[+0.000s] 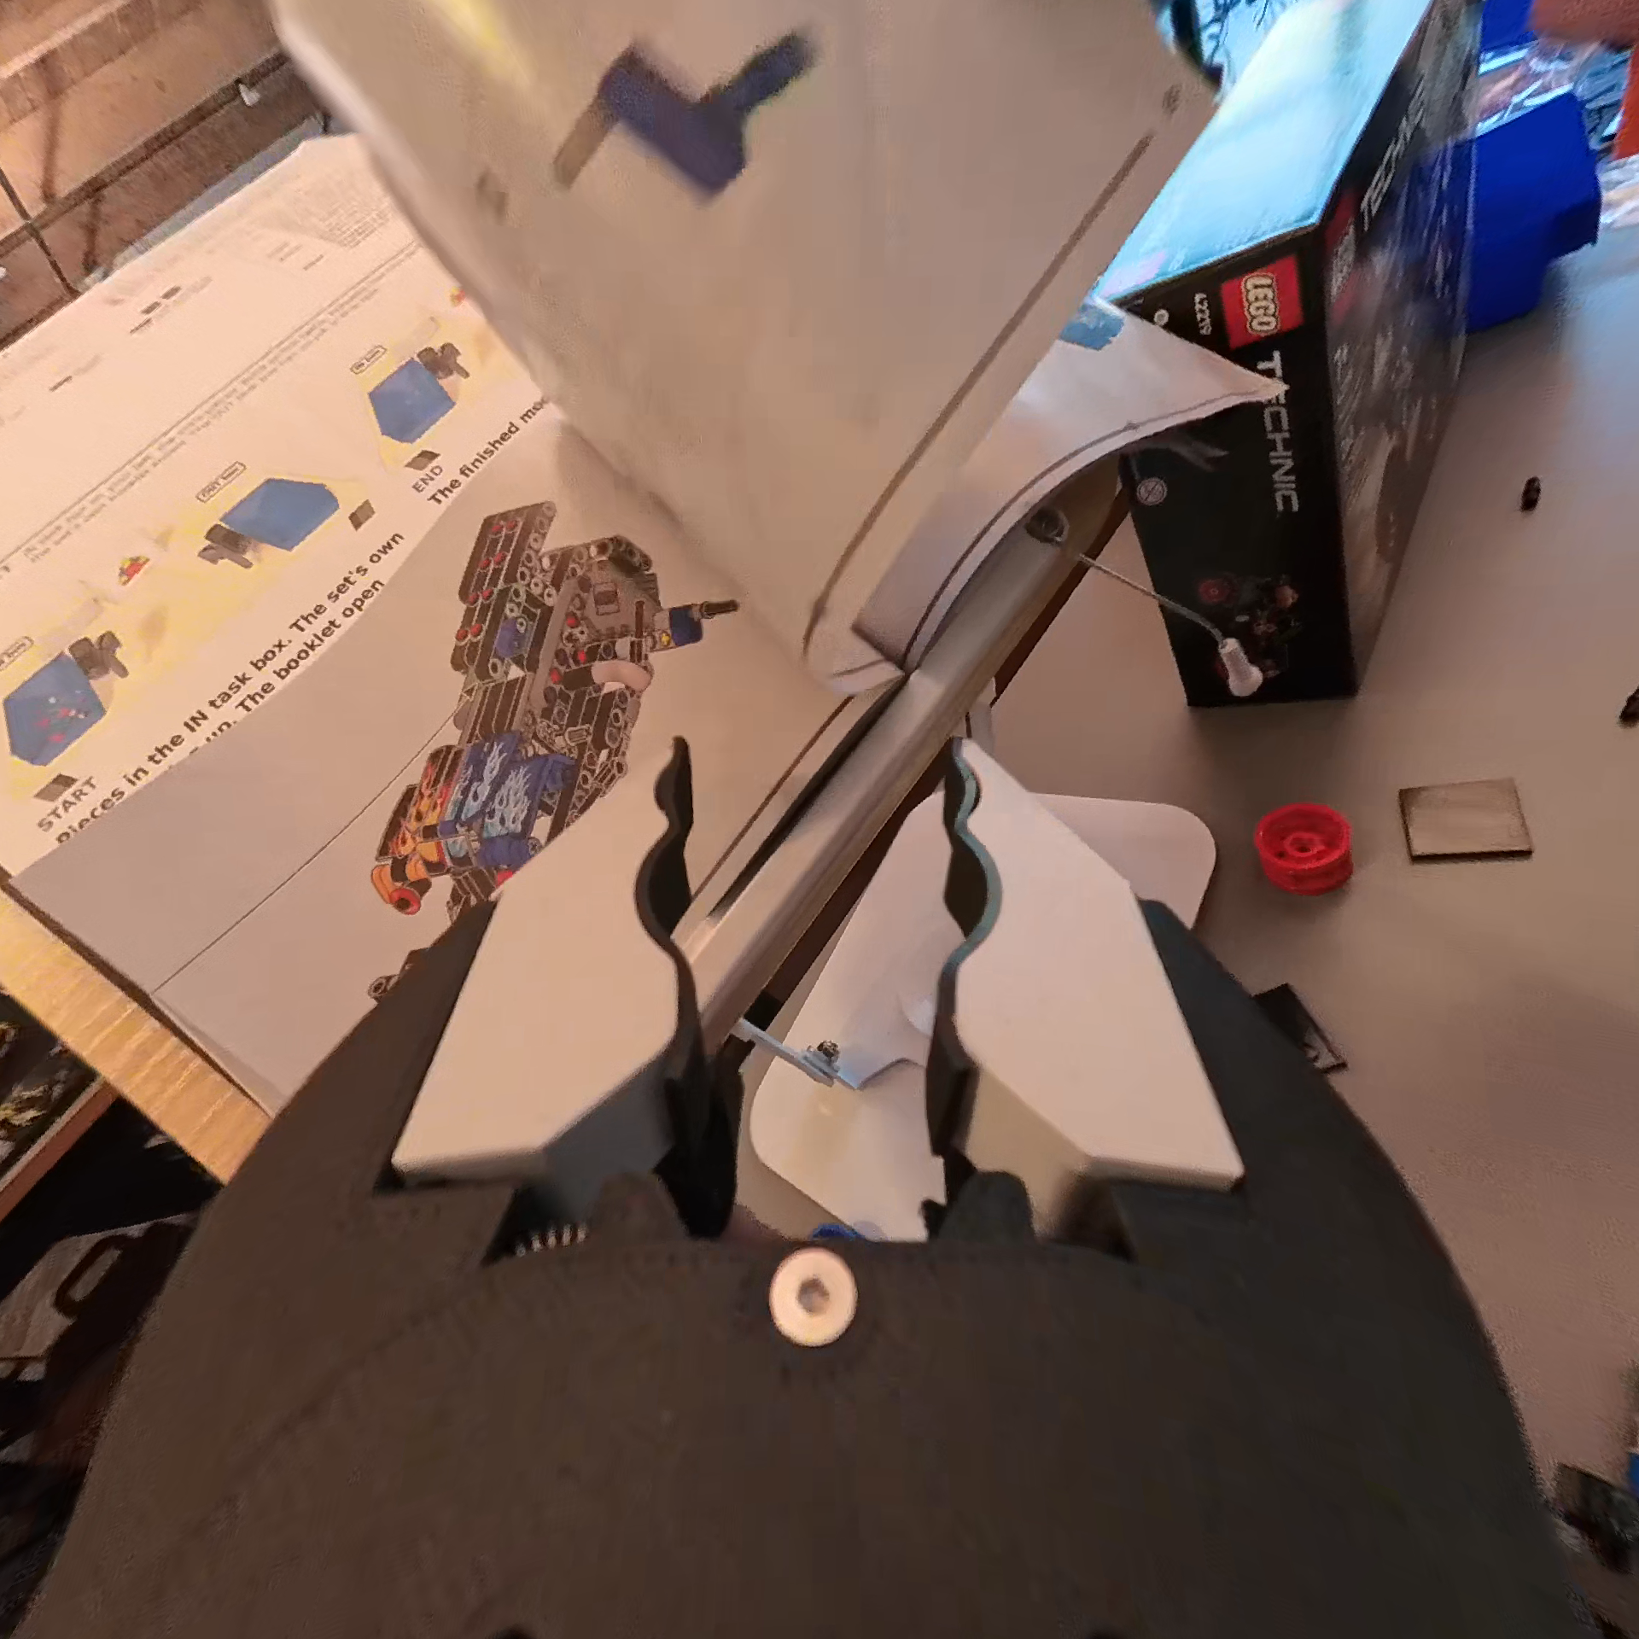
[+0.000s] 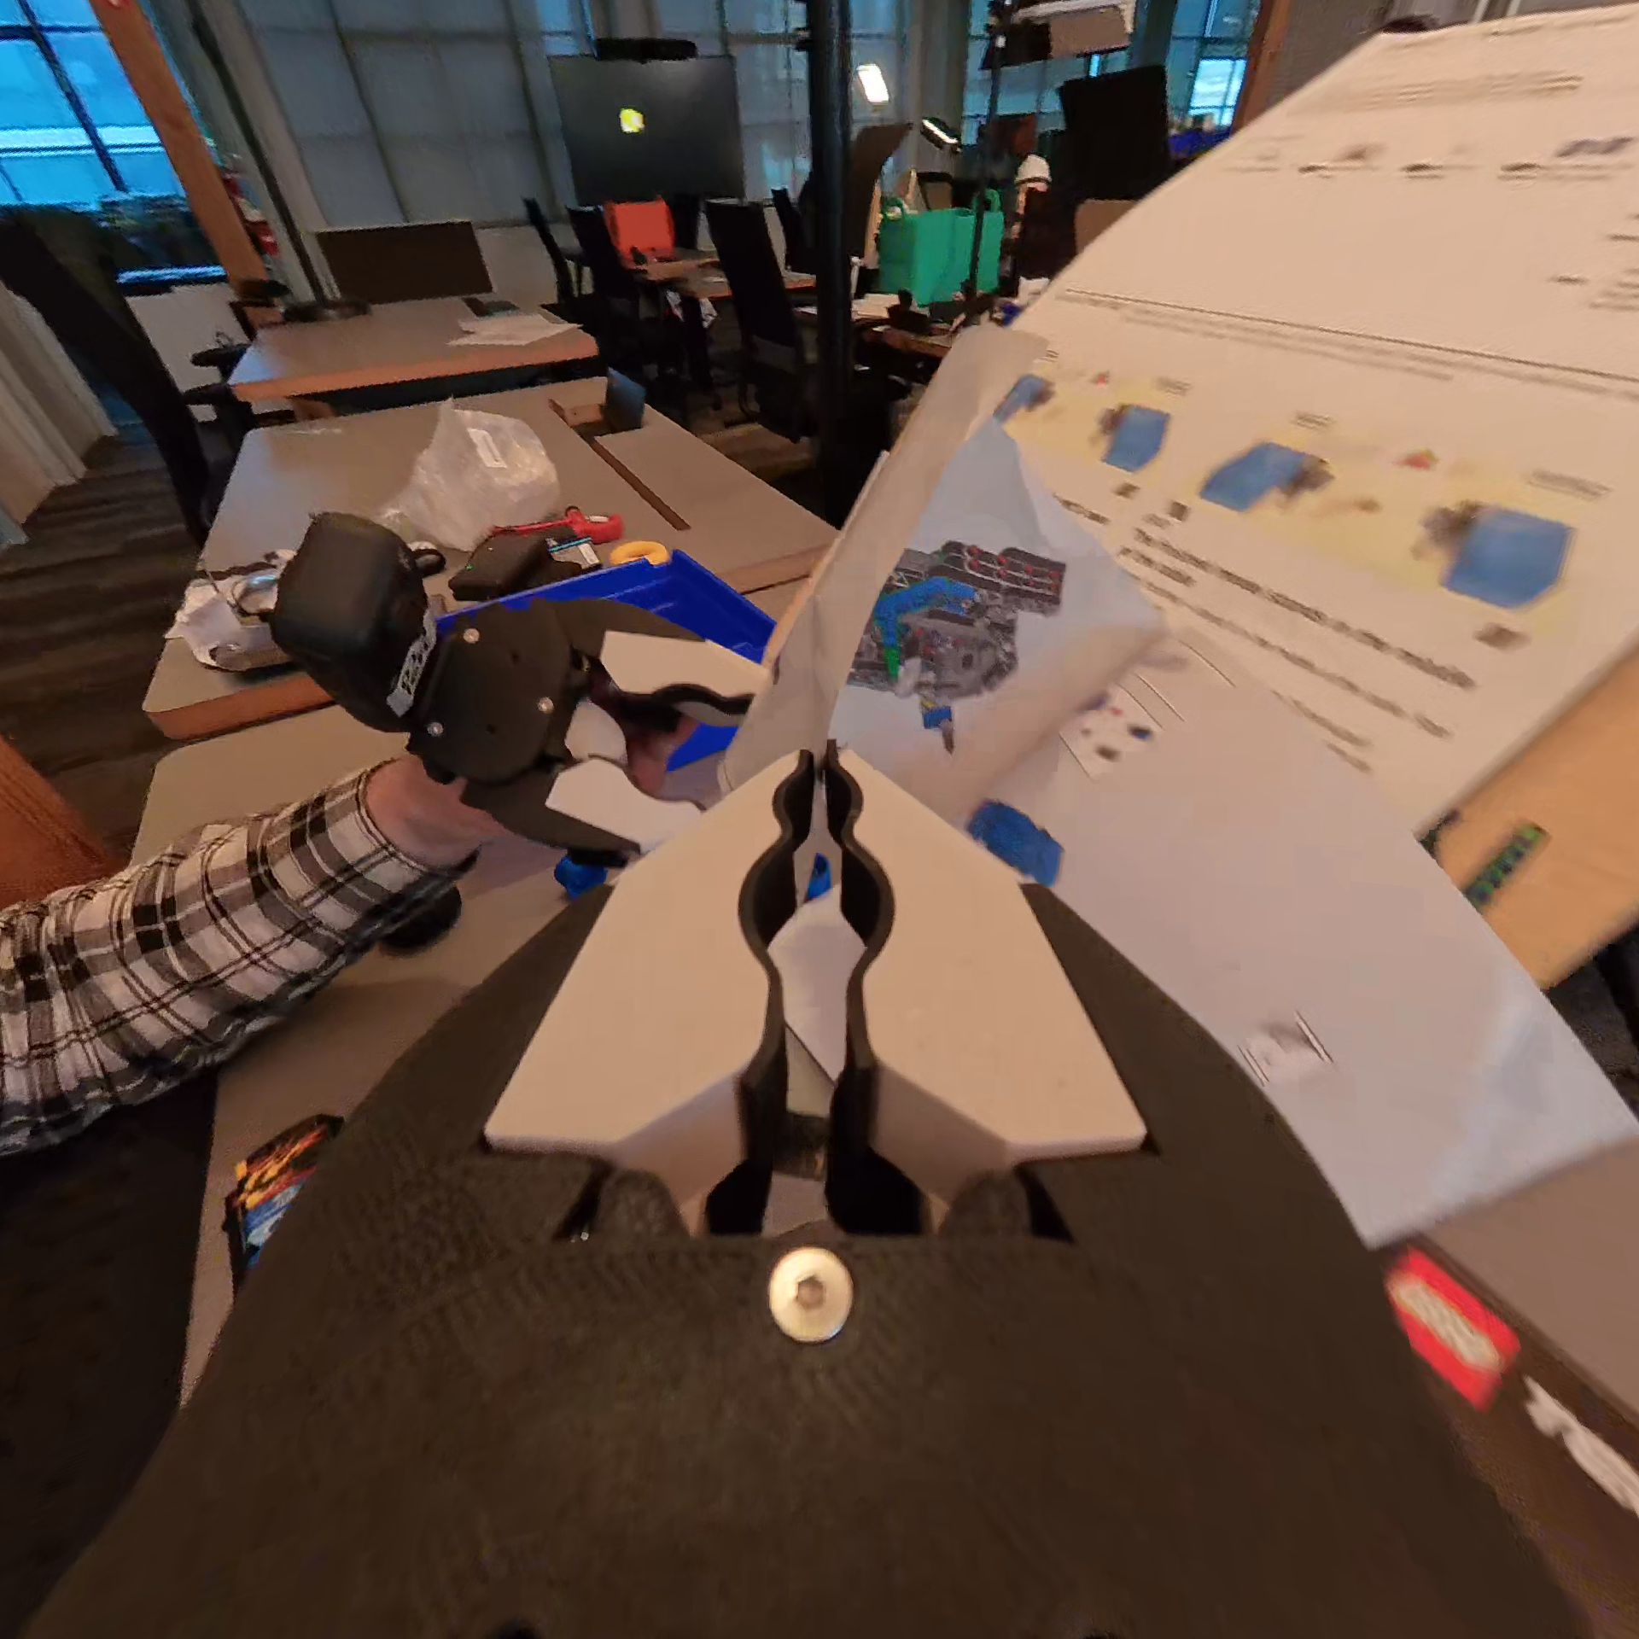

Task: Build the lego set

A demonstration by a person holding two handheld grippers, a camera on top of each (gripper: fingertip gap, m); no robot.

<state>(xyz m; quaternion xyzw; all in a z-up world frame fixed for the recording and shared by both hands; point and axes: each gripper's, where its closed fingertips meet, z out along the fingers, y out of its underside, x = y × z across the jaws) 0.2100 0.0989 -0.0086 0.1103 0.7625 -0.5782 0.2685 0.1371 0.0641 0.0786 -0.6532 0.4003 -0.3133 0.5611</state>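
1. The right gripper [image 2: 820,763] is seen clamped on a thin white page of the instruction booklet [image 2: 958,639]; the fingertips are nearly touching, with paper pinched between them.
2. The booklet is lifted and blurred, its pages fanned out in front of the large printed sheet [image 2: 1330,497].
3. The left gripper [image 1: 816,780] is held with jaws apart, nothing gripped; its fingers straddle the lower edge of the booklet stand [image 1: 887,780], not touching it as far as can be told.
4. In the right wrist view the left gripper [image 2: 701,701] is seen left of the booklet, held by a hand [image 2: 426,807] in a plaid sleeve [image 2: 177,922].
5. The Lego box [image 1: 1313,426] is stood upright just right of the booklet, on the grey table [image 1: 1463,1064].
6. A red wheel hub [image 1: 1304,847] lies on the table right of the booklet, below the box; a dark square tile [image 1: 1465,818] sits just beside it.
7. A blue bin [image 2: 683,594] is seen left of the booklet, behind the left gripper.
8. A small blue piece [image 2: 581,874] lies on the table beneath the left gripper.
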